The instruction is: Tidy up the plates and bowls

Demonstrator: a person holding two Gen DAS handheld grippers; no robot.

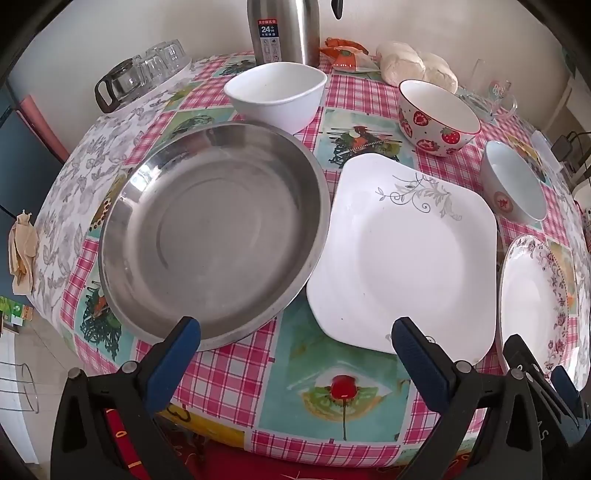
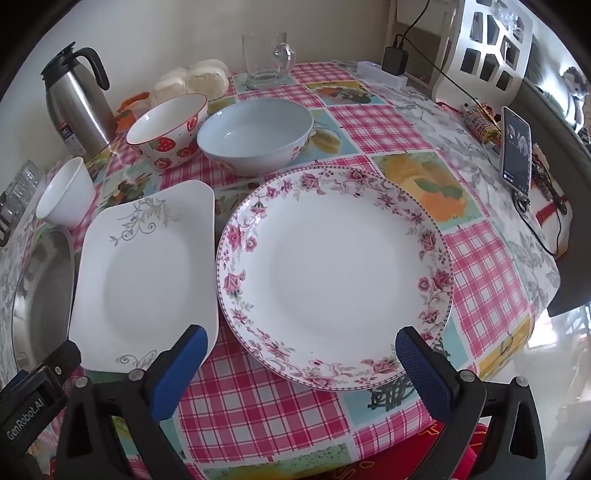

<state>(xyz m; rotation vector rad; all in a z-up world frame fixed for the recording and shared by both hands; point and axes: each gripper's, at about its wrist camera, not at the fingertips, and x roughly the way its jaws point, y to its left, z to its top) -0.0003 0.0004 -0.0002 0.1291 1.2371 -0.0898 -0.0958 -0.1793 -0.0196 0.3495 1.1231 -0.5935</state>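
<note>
Left wrist view: the left gripper is hanging above the near edge of the table covered in a pink-checked, fruit-patterned oilcloth, tilting steeply downward, its two blue-padded fingers standing wide apart and closing on nothing. Just beyond them the round stainless-steel basin is sitting on the left, its right rim overlapping the edge of the square white plate with a grey vine motif beside it. Behind the basin a plain white squarish bowl is resting — near it, further right, a strawberry-printed round bowl and a pale blue bowl with a small red flower. A steel vacuum flask is standing at the back edge.

In the right wrist view the right gripper is also pointing steeply down over the near side of the table, its blue fingers spread fully and gripping nothing. Between and ahead of them lies the round white plate rimmed with pink roses, flat on the cloth, just beside the square plate. Whether the two plates are touching cannot be told. The pale blue bowl is sitting just behind the rose plate, with the strawberry bowl next to it. A black part of the left gripper is showing at the lower left corner of this view.
</note>
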